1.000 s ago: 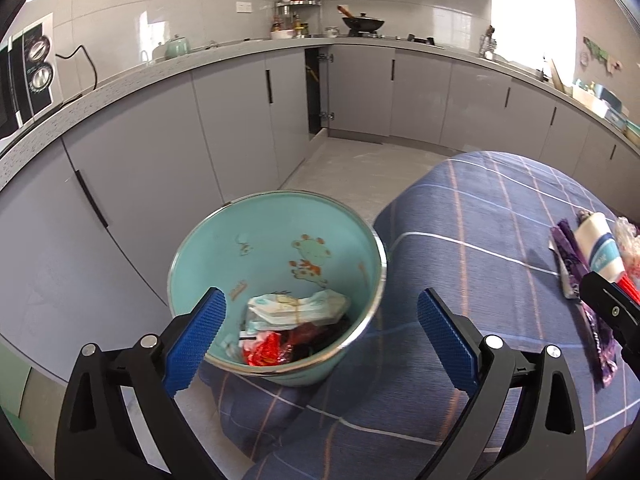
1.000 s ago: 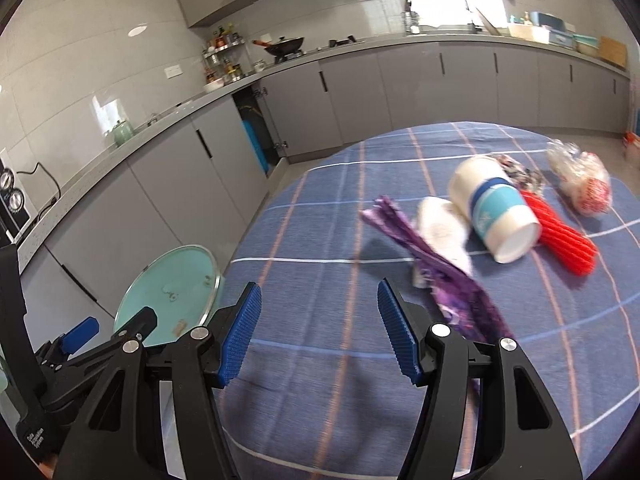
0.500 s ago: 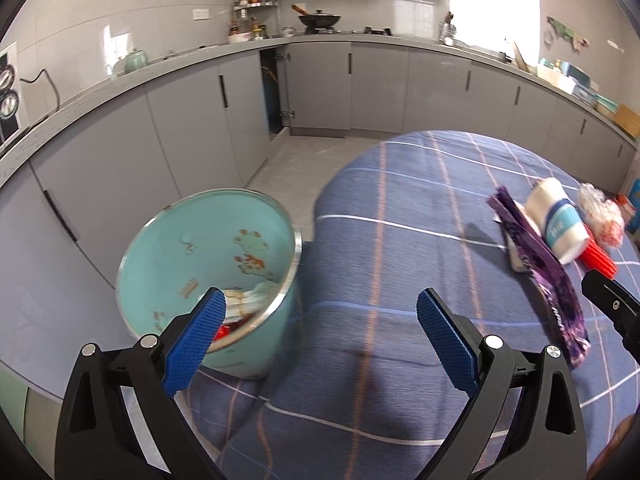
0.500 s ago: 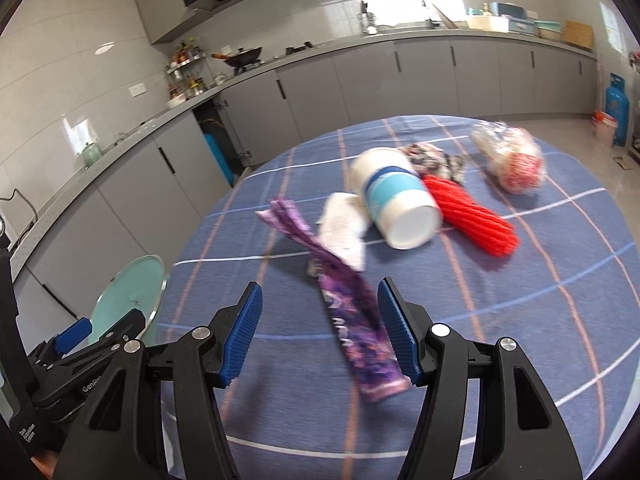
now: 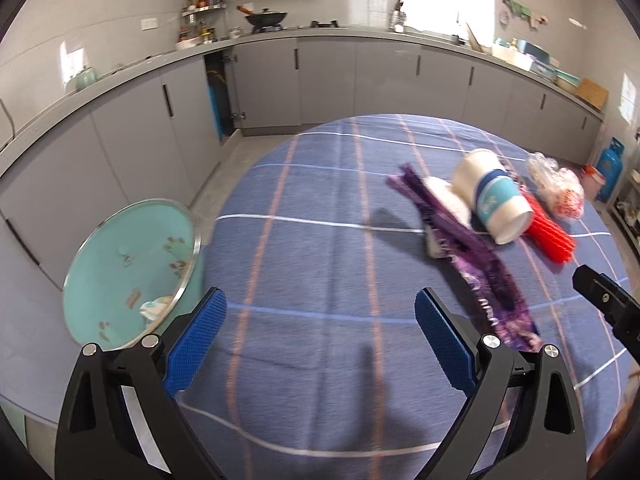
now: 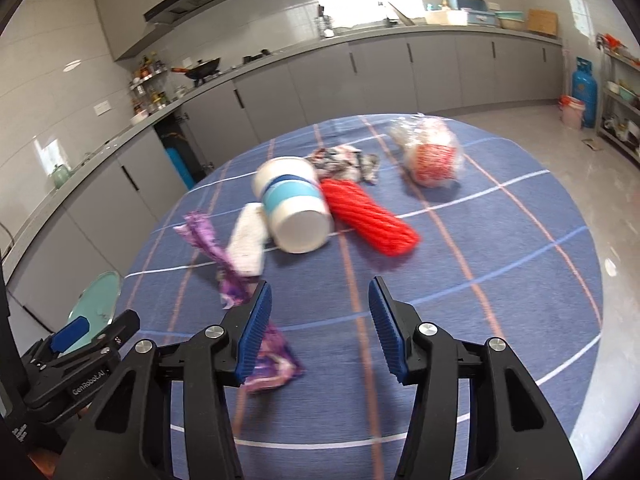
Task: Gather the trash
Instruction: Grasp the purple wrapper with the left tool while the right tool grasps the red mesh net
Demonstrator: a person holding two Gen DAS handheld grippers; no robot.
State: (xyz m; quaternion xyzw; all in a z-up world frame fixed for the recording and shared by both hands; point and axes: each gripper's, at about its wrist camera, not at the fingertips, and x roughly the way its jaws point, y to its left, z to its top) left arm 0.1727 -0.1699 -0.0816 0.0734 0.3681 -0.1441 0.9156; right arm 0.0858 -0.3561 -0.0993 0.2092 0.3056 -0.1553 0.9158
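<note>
Trash lies in a bunch on the blue checked tablecloth (image 6: 500,240), out in front of both grippers. The right gripper (image 6: 320,320) has its jaws wide apart and holds nothing. Its blue pads (image 6: 256,320) hang over the cloth, and the left pad sits in front of the near end of the long purple wrapper (image 6: 228,276), so I cannot tell if they touch. Past the jaws a white cup with a blue band (image 6: 294,208) lies on its side, with its open mouth facing the camera. A white crumpled tissue (image 6: 246,240) lies just left of the cup, against the purple wrapper. A red ribbed foam sleeve (image 6: 372,218) lies just right of the cup. Behind the cup is a small crumpled patterned wrapper (image 6: 344,162). Further right is a clear bag with red and white stuff inside (image 6: 432,156).

The left gripper (image 5: 320,328) is open wide too, and empty, over bare cloth. The purple wrapper (image 5: 476,256) lies ahead and to its right, with the cup (image 5: 492,200) beyond. To its left, off the table edge, stands a light green trash bin (image 5: 120,264) with a shiny rim, tipped in this view, with a bit of paper (image 5: 154,306) inside
</note>
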